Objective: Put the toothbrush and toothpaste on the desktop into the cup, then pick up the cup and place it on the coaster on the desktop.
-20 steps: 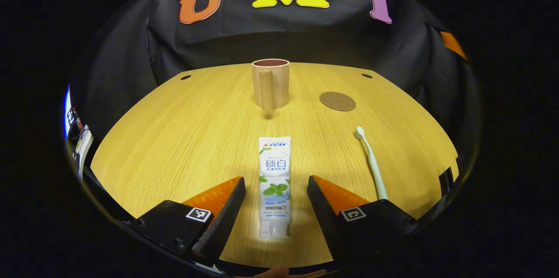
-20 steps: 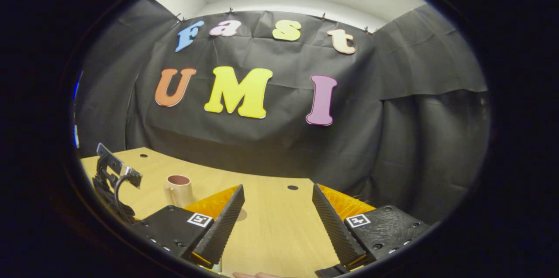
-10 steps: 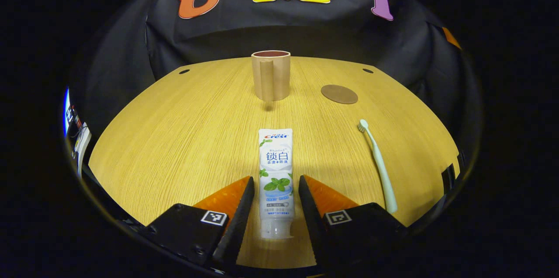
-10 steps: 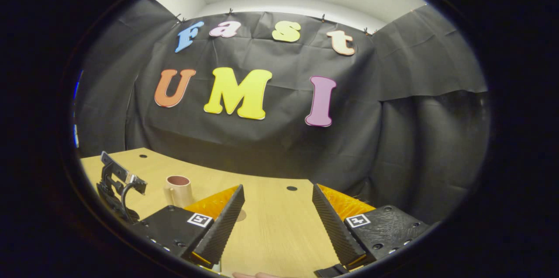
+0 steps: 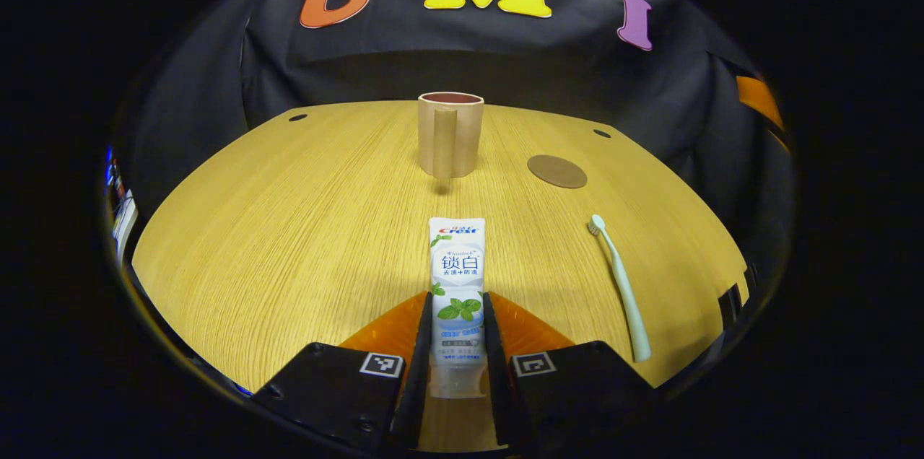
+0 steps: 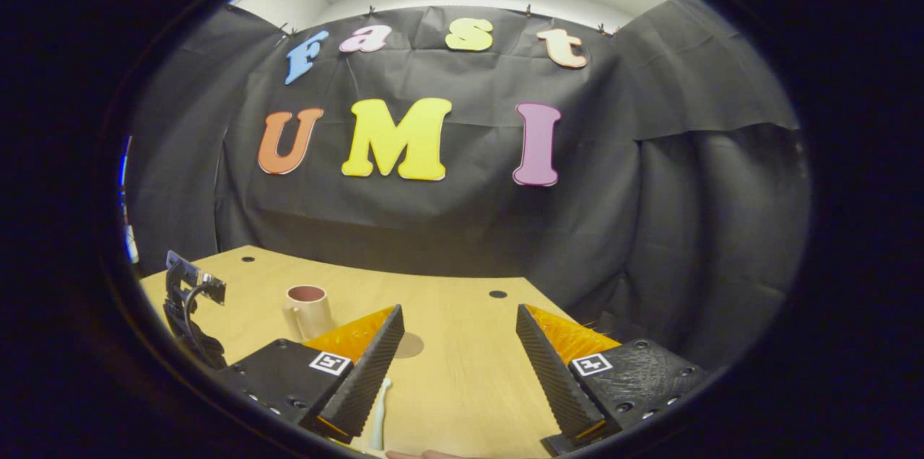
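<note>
Now the left gripper [image 5: 457,329] has both fingers clamped on the cap end of the toothpaste [image 5: 457,286], a flat white printed tube lying on the desktop [image 5: 289,228], long axis straight ahead toward the cup [image 5: 449,134]. Toothbrush [image 5: 617,286] lies off to the right, coaster [image 5: 556,171] beyond it beside the cup. Right gripper [image 6: 458,365] hangs spread wide, grasping nothing, toothbrush handle just under its left finger.

A white toothpaste tube [image 5: 457,278] lay flat on the desktop [image 5: 289,228], cap end nearest. Beyond it stood a tan cup [image 5: 450,134], upright, handle facing forward. A round brown coaster [image 5: 556,171] lay flat to the cup's right. A pale green toothbrush [image 5: 617,282] lay right of the tube, bristles toward the coaster.
</note>
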Action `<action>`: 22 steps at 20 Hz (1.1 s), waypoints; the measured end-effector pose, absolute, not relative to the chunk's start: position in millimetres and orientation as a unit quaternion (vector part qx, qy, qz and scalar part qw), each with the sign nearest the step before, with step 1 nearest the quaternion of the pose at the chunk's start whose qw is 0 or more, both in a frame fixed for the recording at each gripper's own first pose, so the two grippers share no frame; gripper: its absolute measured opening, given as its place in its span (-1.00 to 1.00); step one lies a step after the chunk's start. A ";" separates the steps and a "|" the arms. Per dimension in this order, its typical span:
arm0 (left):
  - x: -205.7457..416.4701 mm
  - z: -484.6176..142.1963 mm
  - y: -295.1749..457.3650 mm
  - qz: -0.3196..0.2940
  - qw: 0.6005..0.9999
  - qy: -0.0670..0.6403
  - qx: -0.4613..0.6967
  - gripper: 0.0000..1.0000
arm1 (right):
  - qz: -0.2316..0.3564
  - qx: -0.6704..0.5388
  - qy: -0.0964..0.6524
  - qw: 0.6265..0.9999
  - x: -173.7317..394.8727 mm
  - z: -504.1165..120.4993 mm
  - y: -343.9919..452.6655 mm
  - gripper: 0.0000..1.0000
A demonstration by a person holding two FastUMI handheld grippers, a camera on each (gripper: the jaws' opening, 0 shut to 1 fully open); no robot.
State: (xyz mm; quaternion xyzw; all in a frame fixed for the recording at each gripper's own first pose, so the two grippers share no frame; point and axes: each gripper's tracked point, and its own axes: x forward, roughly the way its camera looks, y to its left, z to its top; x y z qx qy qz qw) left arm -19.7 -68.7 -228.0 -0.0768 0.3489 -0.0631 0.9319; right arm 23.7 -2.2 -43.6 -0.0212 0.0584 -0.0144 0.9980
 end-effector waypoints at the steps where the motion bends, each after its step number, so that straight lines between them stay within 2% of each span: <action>1: -19.2 -224.2 -69.8 -0.064 0.933 0.344 -0.084 -0.18 | -0.014 -0.023 0.070 0.997 28.2 -50.7 -0.3 0.93; 7: -8.3 -176.3 -50.6 -0.037 0.964 0.253 -0.073 -0.18 | 0.025 -0.048 0.174 0.983 42.7 -122.4 33.8 0.90; 11: -12.1 -138.2 -31.8 -0.008 0.980 0.186 -0.065 -0.19 | 0.025 -0.061 0.233 0.970 49.6 -166.5 46.7 0.93; 14: -10.0 -119.5 -20.8 0.000 0.987 0.147 -0.063 -0.19 | 0.047 -0.040 0.293 0.954 50.2 -203.0 63.9 0.88; 20: -13.8 -118.7 -22.7 -0.012 0.987 0.147 -0.059 -0.19 | 0.070 -0.014 0.353 0.933 39.8 -236.1 81.5 0.67; 22: -13.8 -120.9 -20.9 -0.011 0.986 0.154 -0.061 -0.19 | 0.048 -0.016 0.371 0.927 38.5 -245.4 74.9 0.43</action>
